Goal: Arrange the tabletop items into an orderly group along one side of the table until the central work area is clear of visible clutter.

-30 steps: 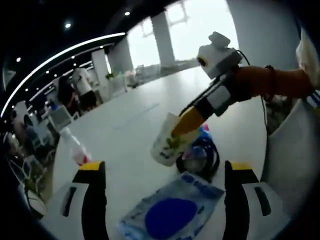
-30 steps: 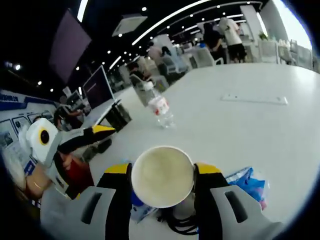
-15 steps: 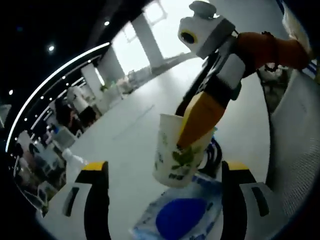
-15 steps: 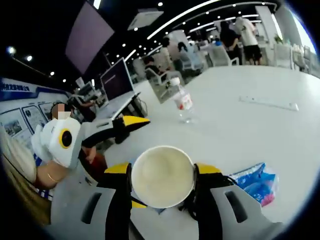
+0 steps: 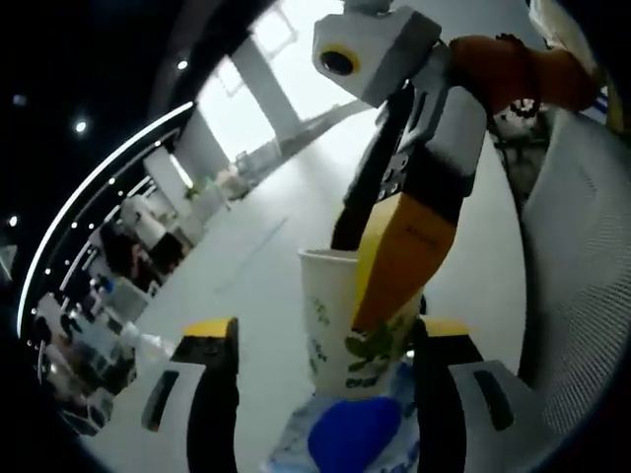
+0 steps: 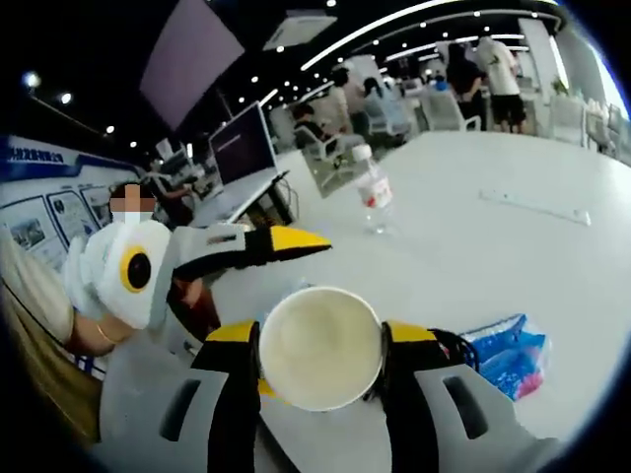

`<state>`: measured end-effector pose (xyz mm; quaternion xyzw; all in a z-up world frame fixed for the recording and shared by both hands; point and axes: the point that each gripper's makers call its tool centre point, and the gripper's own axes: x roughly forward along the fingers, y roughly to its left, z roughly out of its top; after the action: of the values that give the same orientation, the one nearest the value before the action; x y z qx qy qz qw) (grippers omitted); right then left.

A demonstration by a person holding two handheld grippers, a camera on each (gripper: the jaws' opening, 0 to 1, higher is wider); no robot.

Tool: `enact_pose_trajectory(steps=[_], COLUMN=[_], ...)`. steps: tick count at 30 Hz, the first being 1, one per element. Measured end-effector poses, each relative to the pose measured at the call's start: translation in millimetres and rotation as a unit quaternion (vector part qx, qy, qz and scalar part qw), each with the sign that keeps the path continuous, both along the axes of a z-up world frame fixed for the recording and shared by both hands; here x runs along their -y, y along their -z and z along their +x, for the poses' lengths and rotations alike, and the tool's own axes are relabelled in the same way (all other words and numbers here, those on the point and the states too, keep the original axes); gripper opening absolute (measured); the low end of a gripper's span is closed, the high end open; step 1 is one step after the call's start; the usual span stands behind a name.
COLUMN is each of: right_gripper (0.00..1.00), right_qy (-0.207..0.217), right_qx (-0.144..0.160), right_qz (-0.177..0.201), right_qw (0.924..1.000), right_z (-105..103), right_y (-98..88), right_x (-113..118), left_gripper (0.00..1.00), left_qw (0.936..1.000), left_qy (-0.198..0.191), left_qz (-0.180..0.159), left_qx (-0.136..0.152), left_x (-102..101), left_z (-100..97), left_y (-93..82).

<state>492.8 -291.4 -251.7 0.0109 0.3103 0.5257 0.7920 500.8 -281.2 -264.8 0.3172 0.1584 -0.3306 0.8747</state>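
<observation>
Left gripper view: right gripper (image 5: 394,286) pinches a paper cup (image 5: 345,330) above a blue packet (image 5: 350,439); left gripper (image 5: 320,394) spread, holding nothing.

Right gripper view: cup (image 6: 318,347) w/ jaws pressed on it, over the table (image 6: 513,236); bottle (image 6: 373,193) and packet (image 6: 508,350) lie well apart. Tidying looks barely begun.

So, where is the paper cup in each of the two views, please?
Left gripper view: the paper cup stands at lower centre, held by the right tool.
Right gripper view: the cup is at bottom centre, seen from above.
Shared landmark: the water bottle.
</observation>
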Motion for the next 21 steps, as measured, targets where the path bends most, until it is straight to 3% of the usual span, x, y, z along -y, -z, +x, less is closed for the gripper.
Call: enact_pose_trajectory(steps=[2, 14, 21], right_gripper=[0.49, 0.49, 0.49], right_qy=[0.001, 0.005, 0.006], right_qx=[0.004, 0.011, 0.009], right_qz=[-0.004, -0.009, -0.009], right_qw=[1.0, 0.9999, 0.9999], right_z=[-0.2, 0.3, -0.7], right_y=[0.9, 1.0, 1.9], right_x=[0.5, 2.0, 2.1], left_gripper=[0.68, 0.44, 0.39], left_qw=[1.0, 0.9992, 0.9987], left_qy=[0.0, 0.028, 0.037], left_qz=[0.006, 0.016, 0.026], left_qx=[-0.007, -0.023, -0.024], left_x=[-0.7, 6.5, 9.4], left_z=[-0.2, -10.1, -13.3], left_y=[3.9, 10.8, 12.8])
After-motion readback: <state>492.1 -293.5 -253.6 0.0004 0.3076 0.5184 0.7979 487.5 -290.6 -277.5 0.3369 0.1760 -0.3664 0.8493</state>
